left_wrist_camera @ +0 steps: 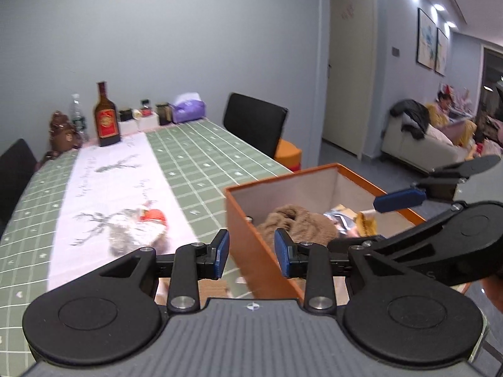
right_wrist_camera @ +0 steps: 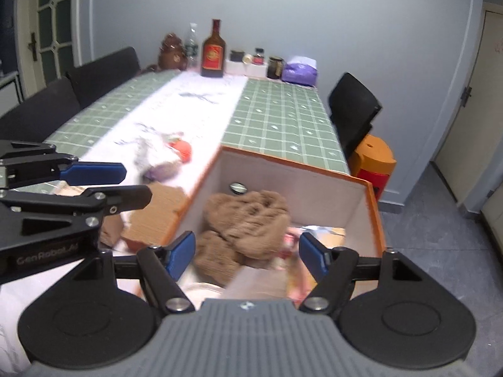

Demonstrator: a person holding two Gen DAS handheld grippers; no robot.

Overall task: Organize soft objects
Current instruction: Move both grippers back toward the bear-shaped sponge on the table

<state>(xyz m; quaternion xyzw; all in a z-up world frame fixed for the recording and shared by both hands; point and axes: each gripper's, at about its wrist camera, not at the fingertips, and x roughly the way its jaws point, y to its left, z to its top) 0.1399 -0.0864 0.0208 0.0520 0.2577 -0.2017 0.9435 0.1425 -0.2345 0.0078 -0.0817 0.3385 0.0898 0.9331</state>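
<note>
1. The left hand-held gripper is seen with its blue pads parted wide and nothing held between them; it is placed over the near left wall of the orange box.
2. The right hand-held gripper is likewise spread wide and empty, and is held above the box's open top.
3. A brown fuzzy soft item is found inside the orange box, bunched against its white inner wall, with a second brown lump just below it.
4. Shiny and yellow packaging is seen beside the brown item in the box; its kind cannot be told because of blur.
5. A soft toy with a red part is left lying on the white runner of the table, outside the box and to its left.
6. The same toy is shown in the right wrist view, blurred, near the box's far left corner.
7. A brown flat piece is seen touching the box's left outer wall.
8. A bottle with a red label, jars and a purple pack are set at the table's far end.
9. A black chair is placed at the table's right side.
</note>
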